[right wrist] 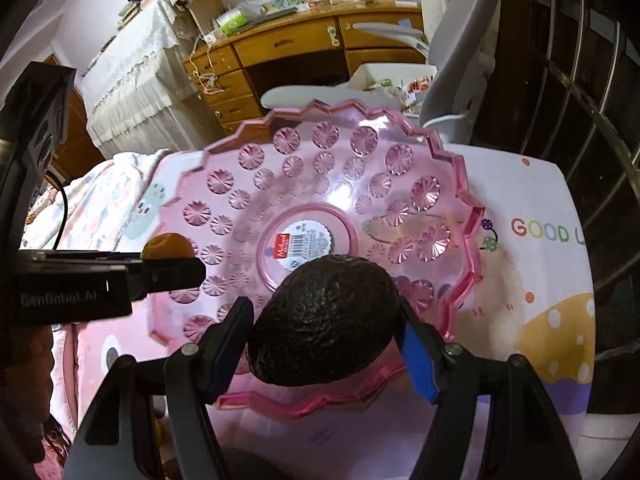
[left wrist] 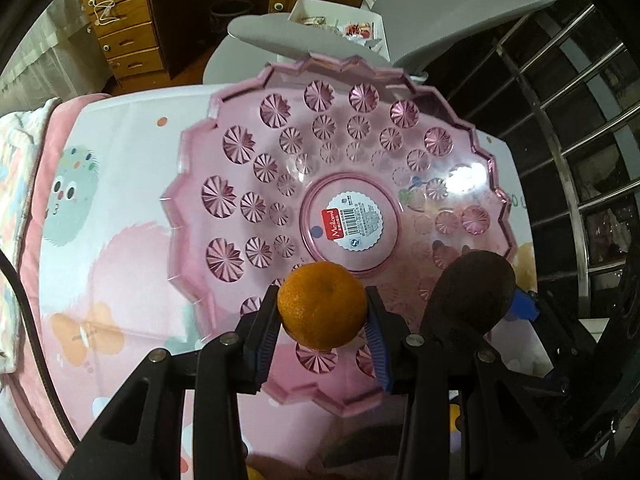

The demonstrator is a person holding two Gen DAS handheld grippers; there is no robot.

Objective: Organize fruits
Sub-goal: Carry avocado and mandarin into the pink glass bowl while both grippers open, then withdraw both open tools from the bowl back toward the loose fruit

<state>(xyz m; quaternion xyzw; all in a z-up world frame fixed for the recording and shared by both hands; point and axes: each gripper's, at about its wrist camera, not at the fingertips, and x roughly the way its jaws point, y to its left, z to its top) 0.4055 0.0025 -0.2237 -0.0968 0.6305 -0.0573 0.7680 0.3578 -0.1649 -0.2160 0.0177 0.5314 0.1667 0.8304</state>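
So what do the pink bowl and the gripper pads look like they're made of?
The bowl looks like translucent pink moulded plastic: the tablecloth print shows through, the starburst facets are glossy, and a retail sticker sits in its base. The pads look like blue ribbed rubber or soft plastic; which one is unclear.

wooden desk [right wrist: 304,52] behind a cartoon-print tablecloth [right wrist: 532,264], grey chair [left wrist: 460,4].
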